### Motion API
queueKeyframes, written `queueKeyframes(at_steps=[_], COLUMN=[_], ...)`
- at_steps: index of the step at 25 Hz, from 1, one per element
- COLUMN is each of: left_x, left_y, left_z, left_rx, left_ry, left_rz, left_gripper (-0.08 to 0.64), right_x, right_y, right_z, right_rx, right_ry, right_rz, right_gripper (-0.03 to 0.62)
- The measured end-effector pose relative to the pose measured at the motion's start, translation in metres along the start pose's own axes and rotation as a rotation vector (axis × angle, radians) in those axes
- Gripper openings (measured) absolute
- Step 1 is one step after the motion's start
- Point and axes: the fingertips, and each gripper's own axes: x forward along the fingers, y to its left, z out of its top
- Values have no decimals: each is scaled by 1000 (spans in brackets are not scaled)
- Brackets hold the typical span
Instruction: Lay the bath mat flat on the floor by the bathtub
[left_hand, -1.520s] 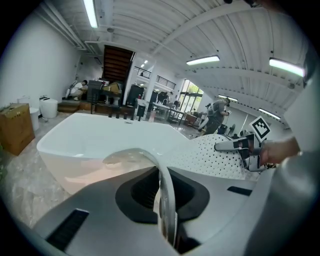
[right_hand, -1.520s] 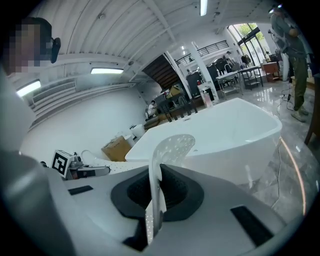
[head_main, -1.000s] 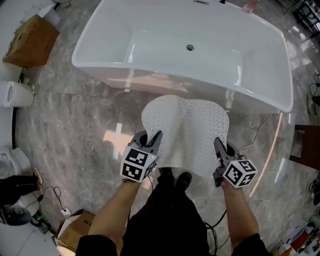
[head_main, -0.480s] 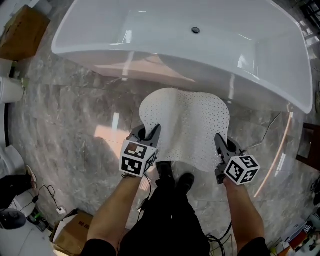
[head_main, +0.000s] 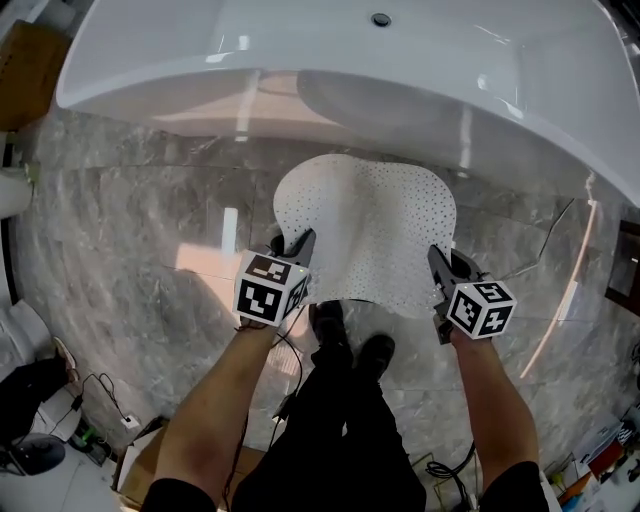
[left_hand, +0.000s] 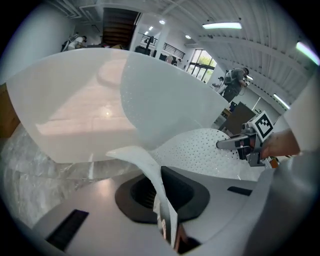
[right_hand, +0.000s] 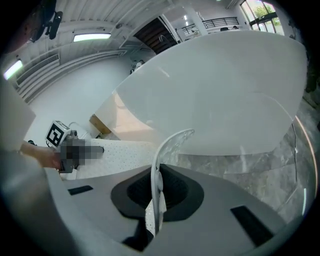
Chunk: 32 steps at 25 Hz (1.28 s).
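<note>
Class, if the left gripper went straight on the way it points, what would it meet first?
Beyond the bath mat in its jaws, the left gripper would probably meet the bathtub, low on its outer wall; depth unclear.

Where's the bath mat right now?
In the head view the bath mat hangs at centre, just in front of the bathtub, its near corners pinched by the left hand-held gripper and the right hand-held gripper.

Head camera looks steeply down; both gripper cameras sit low, facing the bathtub (head_main: 300, 45); all share the bath mat (head_main: 370, 235).
</note>
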Motion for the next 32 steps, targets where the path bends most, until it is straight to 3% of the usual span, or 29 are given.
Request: queueKeyframes(at_steps=[10, 18, 32], left_x=[75, 116, 170], left_y=[30, 49, 78], left_z=[-34, -57, -72], left_rx=[68, 128, 109], left_ry=[120, 130, 95], left_rz=[24, 45, 93], left_gripper=[23, 23, 25], right_x=[62, 94, 118], right_y=[-45, -87, -151], right_z=[-33, -51, -70], right_rx=[-36, -84, -135], right_ry=[74, 58, 5], right_rz=[-31, -74, -134], right_gripper=[21, 21, 21])
